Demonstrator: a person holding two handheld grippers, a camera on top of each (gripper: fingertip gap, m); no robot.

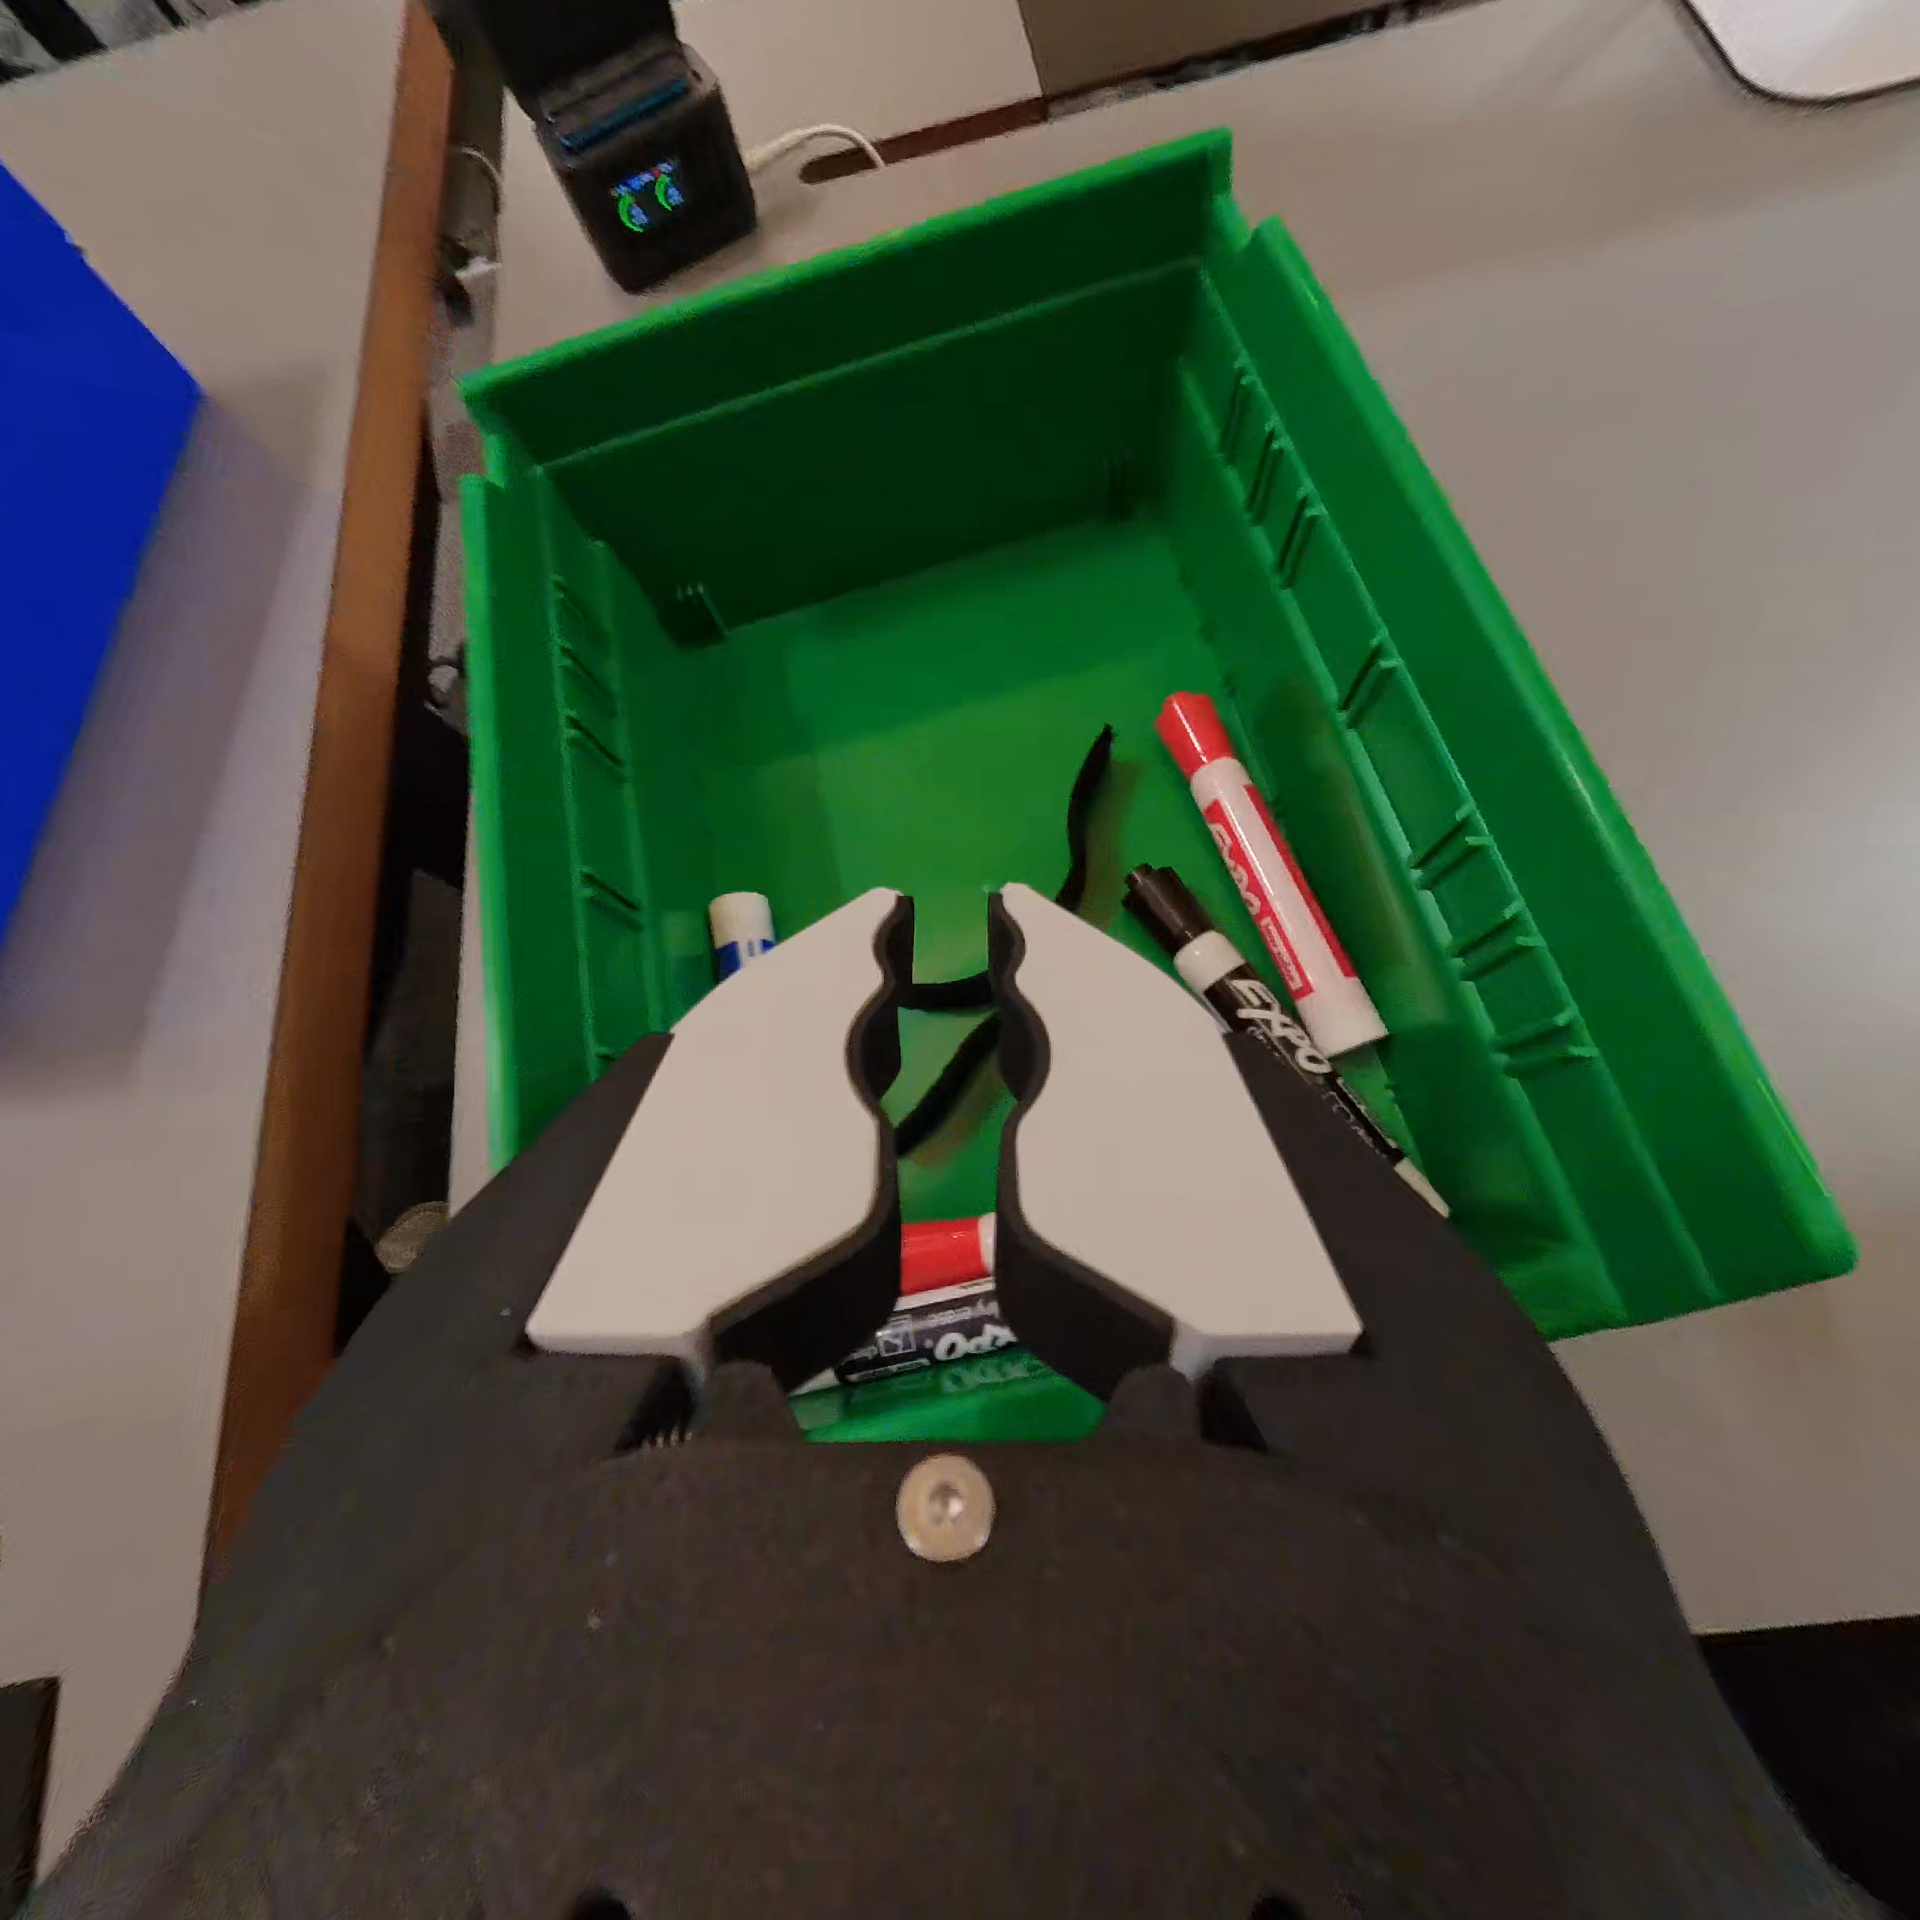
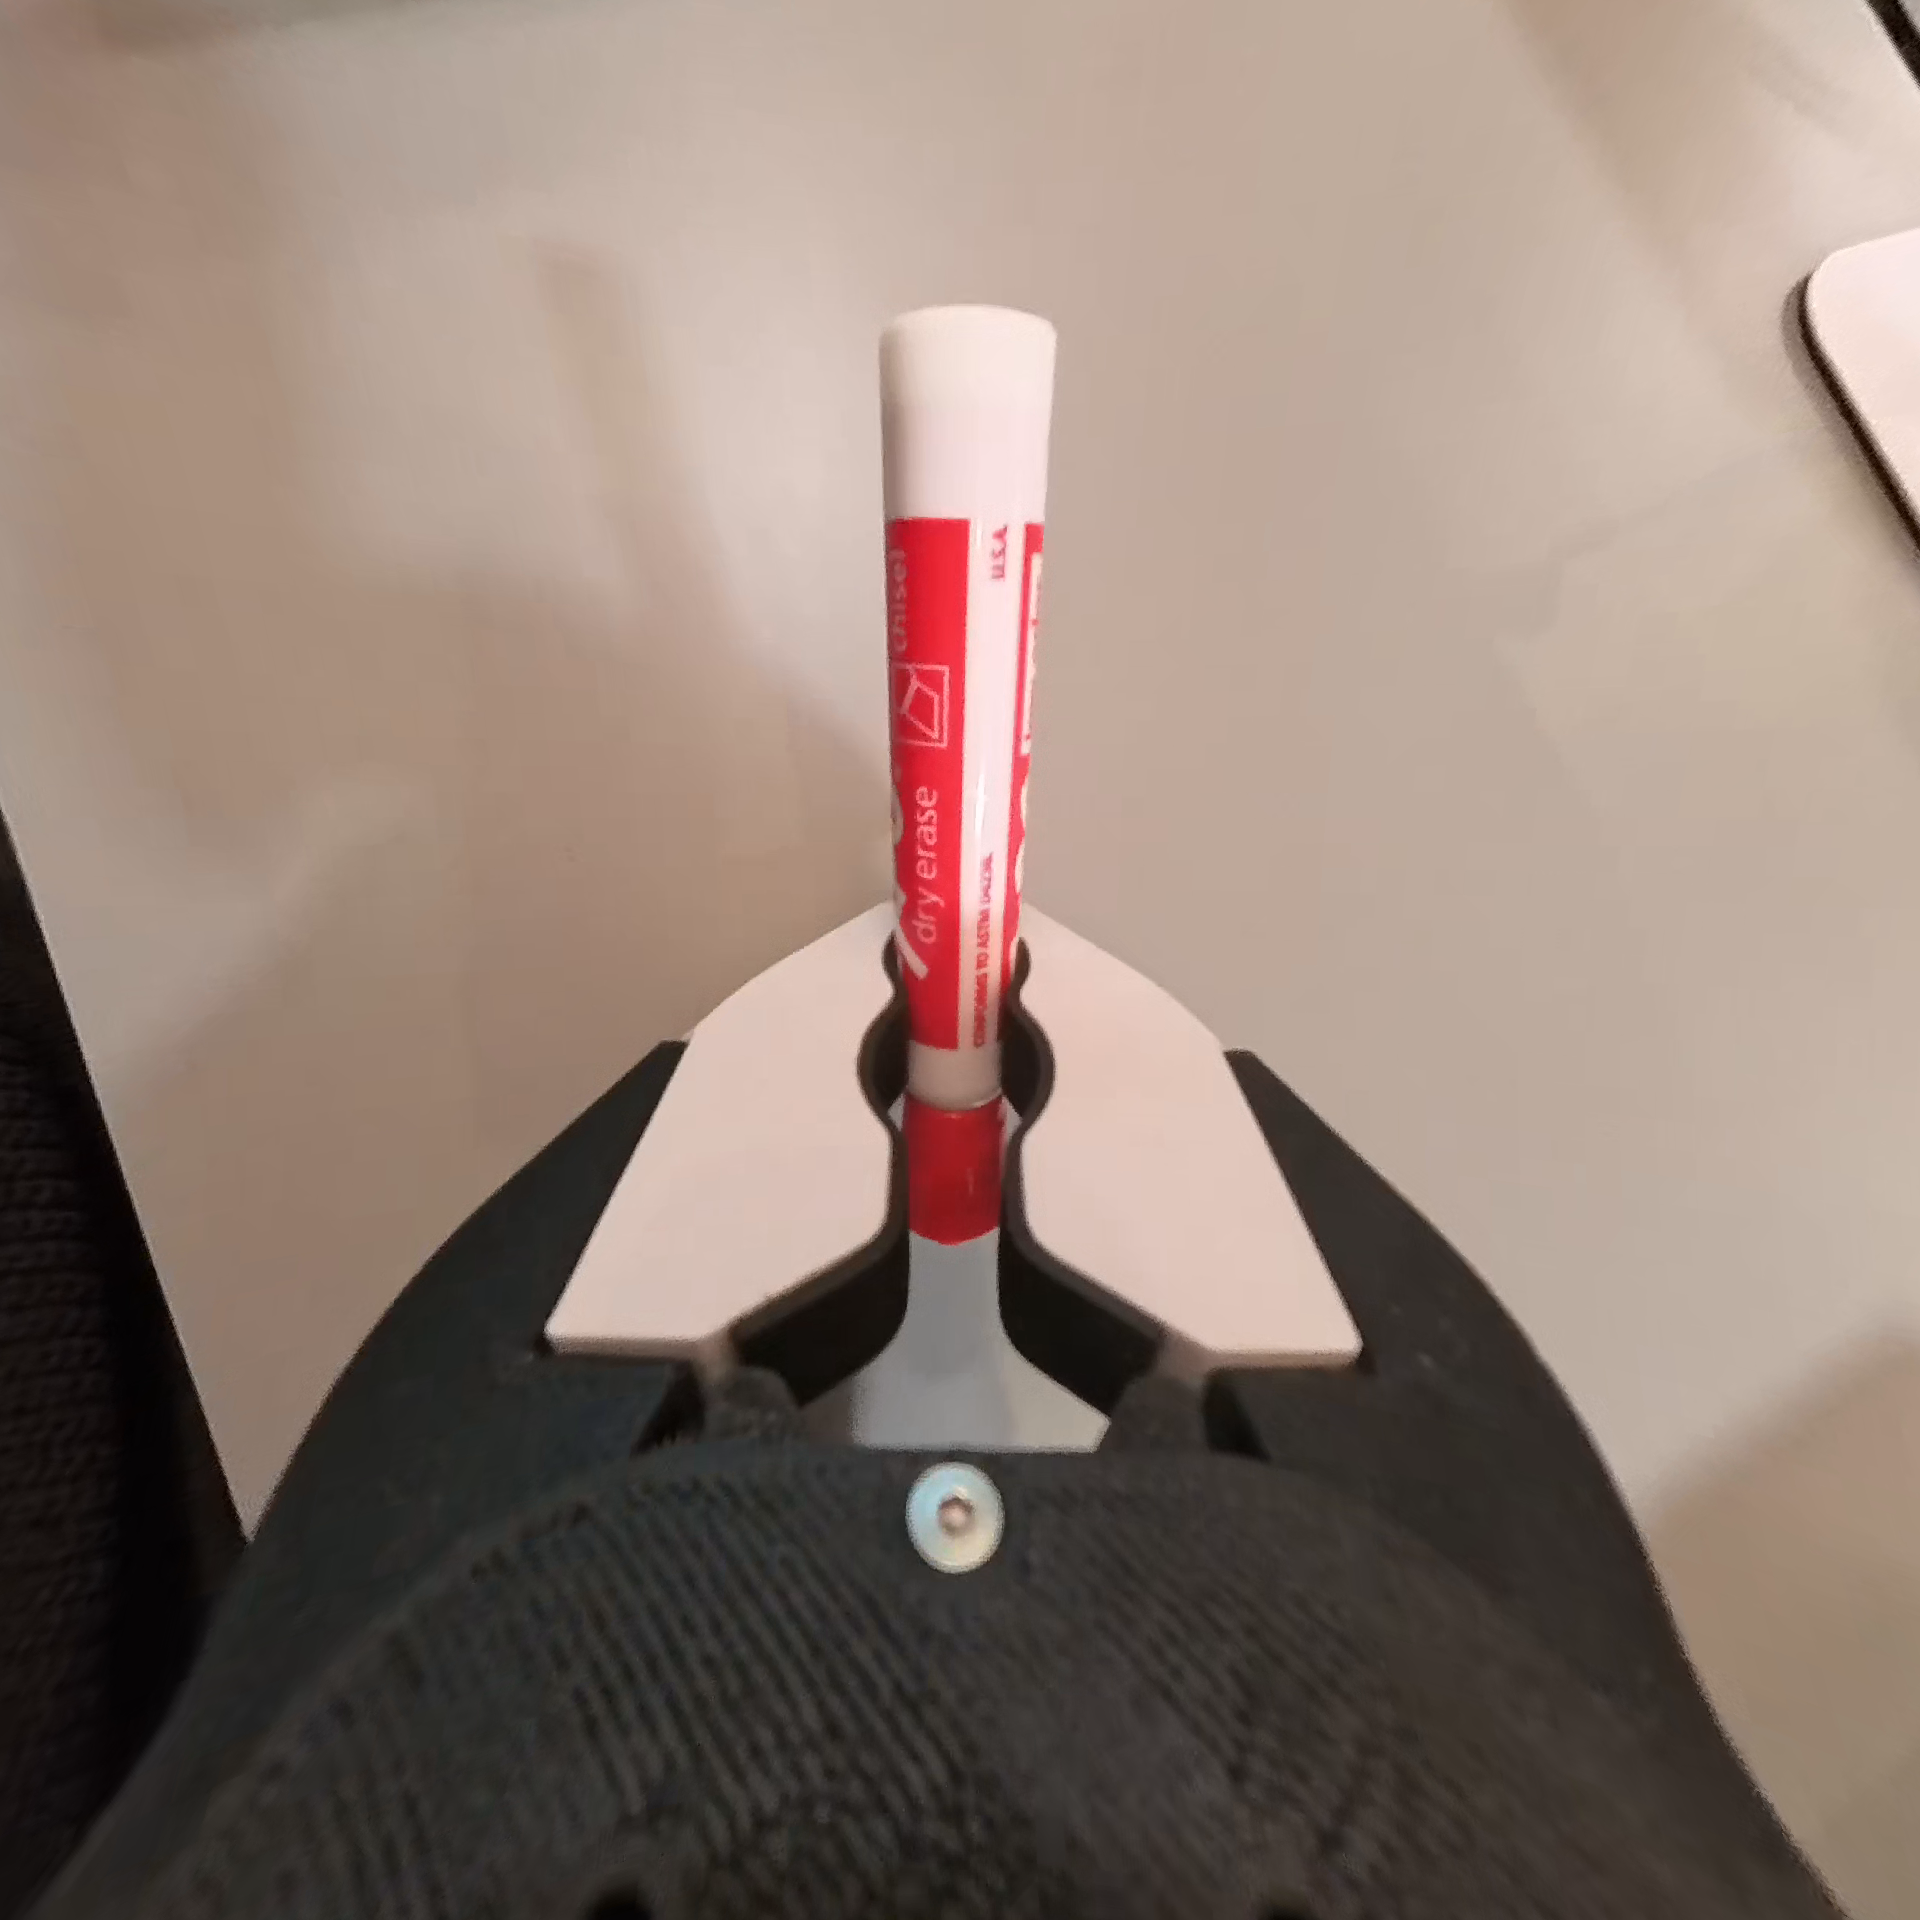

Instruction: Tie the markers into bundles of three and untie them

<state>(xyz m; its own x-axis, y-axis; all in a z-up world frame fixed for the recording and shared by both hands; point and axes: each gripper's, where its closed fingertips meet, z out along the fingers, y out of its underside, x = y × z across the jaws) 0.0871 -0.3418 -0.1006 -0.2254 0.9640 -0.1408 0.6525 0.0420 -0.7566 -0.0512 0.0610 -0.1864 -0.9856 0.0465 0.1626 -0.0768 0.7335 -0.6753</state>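
My left gripper (image 1: 951, 914) hovers over a green plastic bin (image 1: 831, 301); its jaws stand a narrow gap apart with nothing between them. In the bin lie a red-capped marker (image 1: 1262, 883), a thin black marker (image 1: 1247, 997), a blue-labelled marker (image 1: 740, 930) and a black cord (image 1: 1086, 821). Below the jaws, another red marker (image 1: 940, 1257) and a black-labelled one (image 1: 935, 1345) are partly hidden. My right gripper (image 2: 958, 956) is shut on a red and white dry-erase marker (image 2: 961, 623). Its red cap is toward the camera, its white end points away, and it is held above a pale tabletop (image 2: 416, 520).
A black device with a small lit screen (image 1: 649, 197) and a white cable (image 1: 821, 145) stand behind the bin. A blue box (image 1: 73, 540) and a wooden edge (image 1: 343, 727) lie to the left. A flat white object (image 2: 1870, 353) sits at the right. My right fingertips sit around 45 cm from my left ones. The flat white object (image 2: 1870, 353) is about 35 cm from my right fingertips and 50 cm from my left.
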